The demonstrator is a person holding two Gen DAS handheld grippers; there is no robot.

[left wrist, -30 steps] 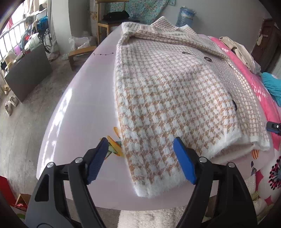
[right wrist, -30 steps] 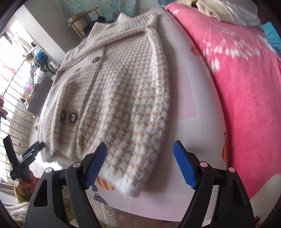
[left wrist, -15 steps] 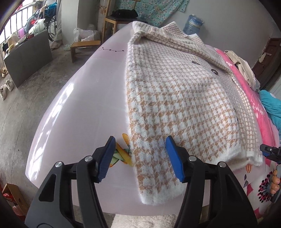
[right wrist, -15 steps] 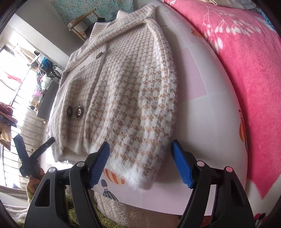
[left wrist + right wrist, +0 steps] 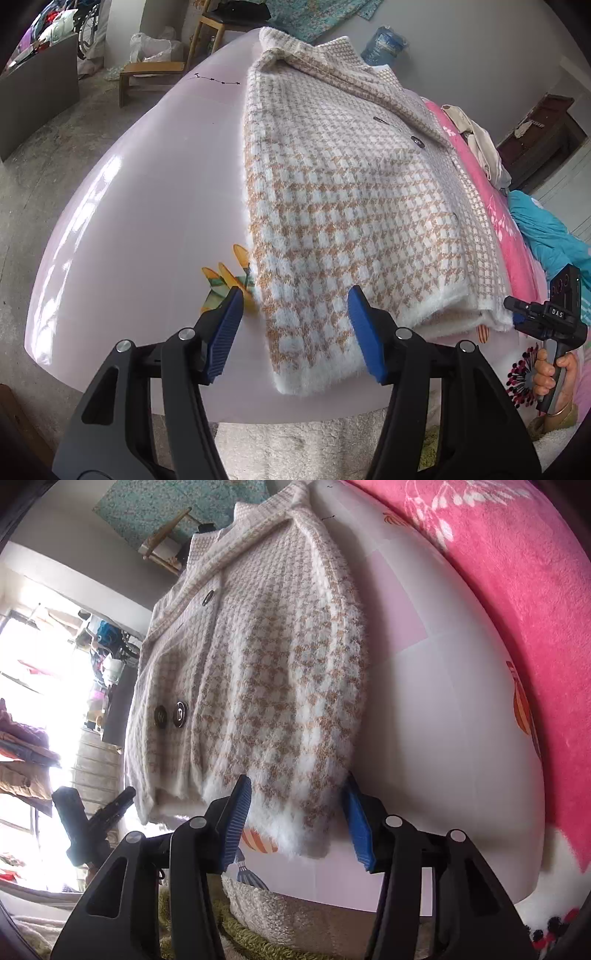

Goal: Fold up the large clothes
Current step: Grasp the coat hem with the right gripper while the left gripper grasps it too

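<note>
A beige-and-white houndstooth jacket (image 5: 351,192) lies flat and buttoned on the pale pink sheet (image 5: 147,221), with both sleeves folded over its front. My left gripper (image 5: 295,332) straddles the near sleeve cuff (image 5: 314,354); its left pad stands just clear of the cloth, so it is open. In the right wrist view the same jacket (image 5: 258,664) fills the middle. The jaws of my right gripper (image 5: 295,816) are closing around the other fluffy cuff (image 5: 299,823), and the pads brush its edges without squeezing it.
A pink blanket (image 5: 517,590) covers the surface right of the jacket, with a teal cloth (image 5: 546,236) and pale clothes beyond. A hand holds the right gripper's handle (image 5: 550,321) at the edge. A wooden stool (image 5: 151,70) and a chair stand behind. A shaggy rug (image 5: 295,443) lies below.
Both pairs of jaws have narrowed around the sleeve cuffs, the right one more so. Both views have tilted and come a little closer to the jacket, which lies as before.
</note>
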